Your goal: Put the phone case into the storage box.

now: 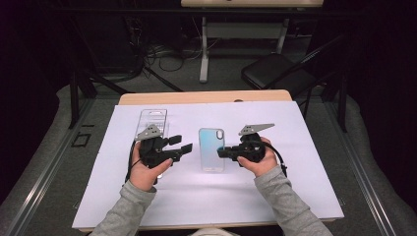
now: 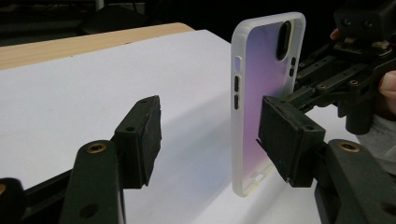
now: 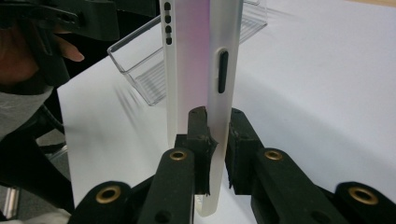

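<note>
Hiding phone case (image 3: 201, 70) lower edge: right tool (image 3: 215, 140) clamped.

a lab or test room set up for recording, not a home.

a white sheet (image 1: 206, 196) covers a small wooden table (image 1: 196, 97) ringed by grey floor padding (image 1: 44, 162) and metal rails (image 1: 34, 191). behind it, loose cables (image 1: 167, 54) sprawl on the floor under a height-adjustable desk (image 1: 246, 4), a black folding chair (image 1: 275, 71) stands aside, and the dark surroundings swallow the walls.

phone case (image 1: 212, 149) between hand-held grippers (clear tray (image 1: 152, 122) behind)
</note>
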Demonstrator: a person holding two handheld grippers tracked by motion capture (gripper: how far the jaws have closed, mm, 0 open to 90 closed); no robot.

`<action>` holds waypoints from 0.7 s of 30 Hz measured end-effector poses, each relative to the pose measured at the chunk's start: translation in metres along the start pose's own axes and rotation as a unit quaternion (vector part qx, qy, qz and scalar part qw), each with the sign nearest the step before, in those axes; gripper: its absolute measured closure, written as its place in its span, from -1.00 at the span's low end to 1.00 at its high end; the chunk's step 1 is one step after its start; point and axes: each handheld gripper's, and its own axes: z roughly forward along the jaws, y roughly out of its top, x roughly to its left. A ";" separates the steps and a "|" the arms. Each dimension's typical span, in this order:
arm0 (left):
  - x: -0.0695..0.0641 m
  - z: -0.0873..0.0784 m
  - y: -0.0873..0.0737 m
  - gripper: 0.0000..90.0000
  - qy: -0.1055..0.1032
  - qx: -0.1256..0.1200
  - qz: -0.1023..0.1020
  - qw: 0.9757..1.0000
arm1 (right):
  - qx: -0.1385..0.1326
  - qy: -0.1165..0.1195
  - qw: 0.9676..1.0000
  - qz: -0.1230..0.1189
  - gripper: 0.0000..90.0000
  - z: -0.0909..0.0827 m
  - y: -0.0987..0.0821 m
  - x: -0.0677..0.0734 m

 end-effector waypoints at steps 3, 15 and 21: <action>-0.001 0.000 0.000 -0.12 0.005 0.001 0.004 1.000 | 0.000 -0.004 1.000 0.000 0.82 0.002 -0.001 0.001; -0.005 0.001 -0.001 -0.10 0.017 -0.002 0.007 1.000 | -0.009 -0.022 1.000 -0.008 0.82 0.008 -0.004 0.008; -0.007 0.002 -0.001 -0.09 0.014 -0.001 0.008 1.000 | -0.016 -0.027 0.999 -0.009 0.82 0.010 -0.005 0.011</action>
